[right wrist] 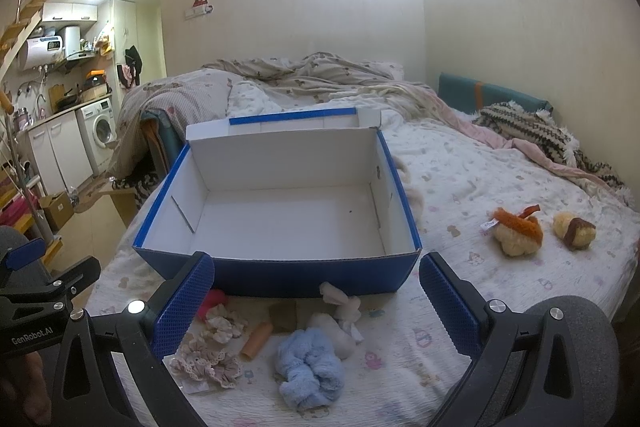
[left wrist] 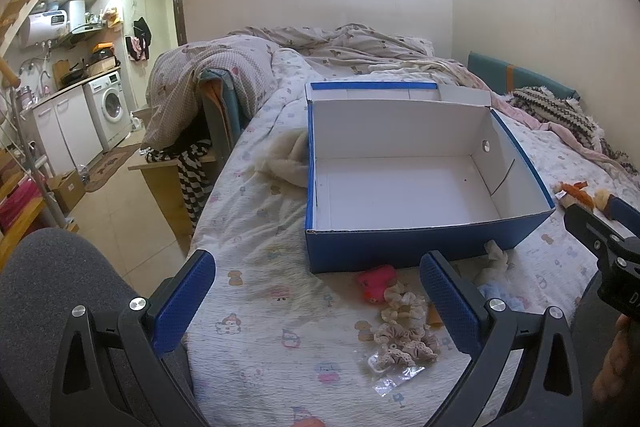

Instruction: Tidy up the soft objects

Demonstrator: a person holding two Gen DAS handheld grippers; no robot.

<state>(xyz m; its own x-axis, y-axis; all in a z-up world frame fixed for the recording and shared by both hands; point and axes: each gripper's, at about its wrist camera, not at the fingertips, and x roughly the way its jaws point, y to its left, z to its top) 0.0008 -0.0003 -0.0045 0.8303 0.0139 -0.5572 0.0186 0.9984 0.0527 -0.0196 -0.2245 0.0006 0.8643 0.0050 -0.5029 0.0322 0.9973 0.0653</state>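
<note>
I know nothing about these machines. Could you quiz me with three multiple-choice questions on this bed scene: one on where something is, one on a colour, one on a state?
1. Where does the fluffy blue scrunchie lie?
A. inside the box
B. on the bed in front of the box
C. on the floor

2. What colour is the box outside?
A. blue
B. red
C. green

3. What is in the box?
A. plush toys
B. scrunchies
C. nothing

Answers:
1 B: it lies on the sheet, nearer than the box's front wall.
2 A: the outer walls are blue, the inside white.
3 C: only the bare white bottom shows.
</note>
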